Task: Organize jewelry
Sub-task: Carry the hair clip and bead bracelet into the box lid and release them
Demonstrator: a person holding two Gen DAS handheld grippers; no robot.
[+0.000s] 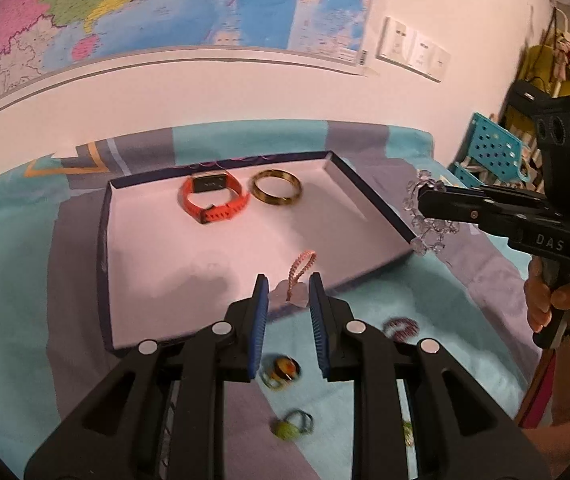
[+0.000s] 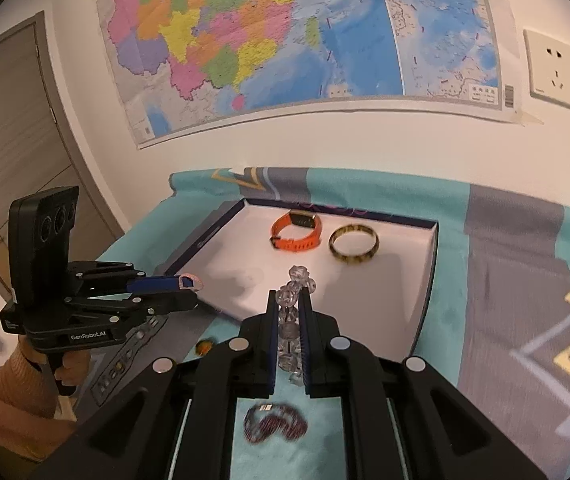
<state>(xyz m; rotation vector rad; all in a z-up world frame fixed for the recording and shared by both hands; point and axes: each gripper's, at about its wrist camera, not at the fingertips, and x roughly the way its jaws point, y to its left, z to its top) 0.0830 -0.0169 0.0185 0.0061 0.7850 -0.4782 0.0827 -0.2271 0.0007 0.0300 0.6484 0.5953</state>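
Note:
A shallow white tray (image 1: 157, 296) (image 2: 421, 280) with a dark rim holds an orange watch (image 1: 213, 200) (image 2: 297, 232) and a gold bangle (image 1: 277, 188) (image 2: 353, 244). My left gripper (image 1: 287, 284) (image 2: 189, 282) is over the tray's near edge, jaws apart, with a pink braided loop charm (image 1: 299, 276) between them; contact is unclear. My right gripper (image 2: 289, 304) (image 1: 421, 204) is shut on a clear crystal bead bracelet (image 2: 291, 320) (image 1: 429, 220) and holds it above the tray's right corner.
On the teal and grey cloth (image 1: 25, 280) in front of the tray lie a dark red bead bracelet (image 1: 401, 328) (image 2: 275, 426), an amber ring (image 1: 281, 370) and a green ring (image 1: 291, 428). A map hangs on the wall (image 2: 285, 40). A blue basket (image 1: 493, 148) stands at right.

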